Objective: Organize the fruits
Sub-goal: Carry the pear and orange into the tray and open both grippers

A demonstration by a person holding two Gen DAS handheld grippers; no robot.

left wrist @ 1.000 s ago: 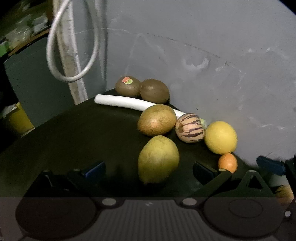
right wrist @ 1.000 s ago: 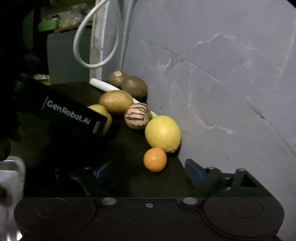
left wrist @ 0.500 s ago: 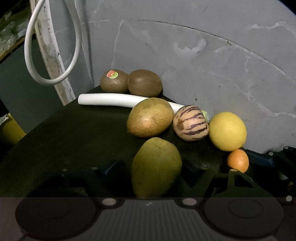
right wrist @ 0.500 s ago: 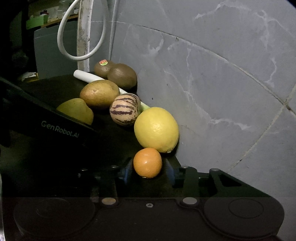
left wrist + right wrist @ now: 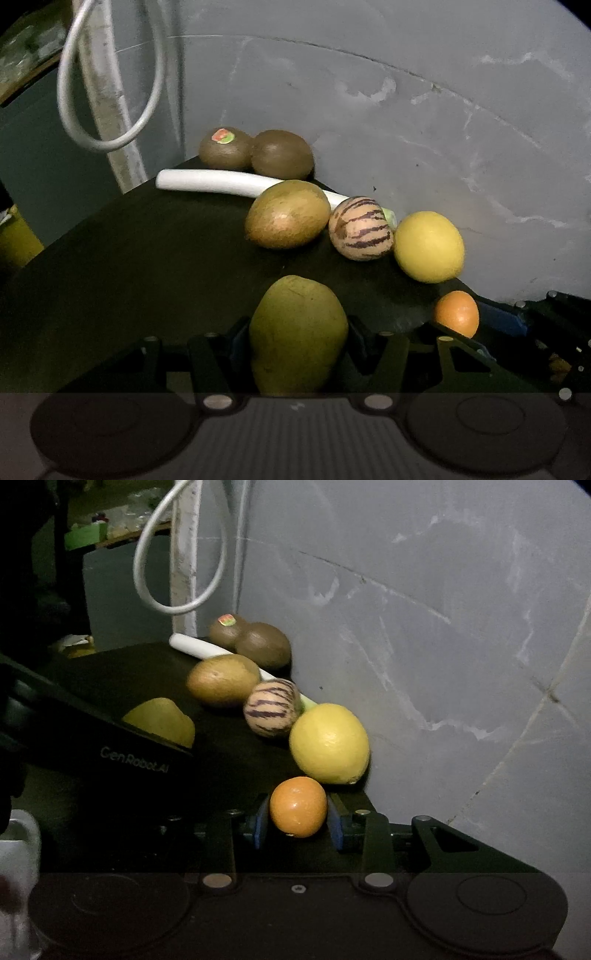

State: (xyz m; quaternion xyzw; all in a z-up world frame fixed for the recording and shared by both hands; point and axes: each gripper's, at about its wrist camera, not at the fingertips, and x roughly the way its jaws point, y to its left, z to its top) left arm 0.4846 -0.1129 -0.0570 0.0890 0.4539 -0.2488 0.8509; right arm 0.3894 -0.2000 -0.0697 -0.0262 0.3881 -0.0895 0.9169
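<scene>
2 grippers, jaws just closing: left round matte green mango (egg-shaped), right pinching glossy round orange.

Big yellow-green pear-shaped fruit upright w/ pads pressing both sides, nearest of the lot; behind it a brownish-green oval fruit, striped cream round fruit & smooth yellow lemon in a row; small orange mandarin just in front of lemon, clamped.

Right wrist view: green mango lower half hidden behind left hand-held gripper. White stalk mostly hidden behind fruits. Left wrist view: mango base cut off.
</scene>
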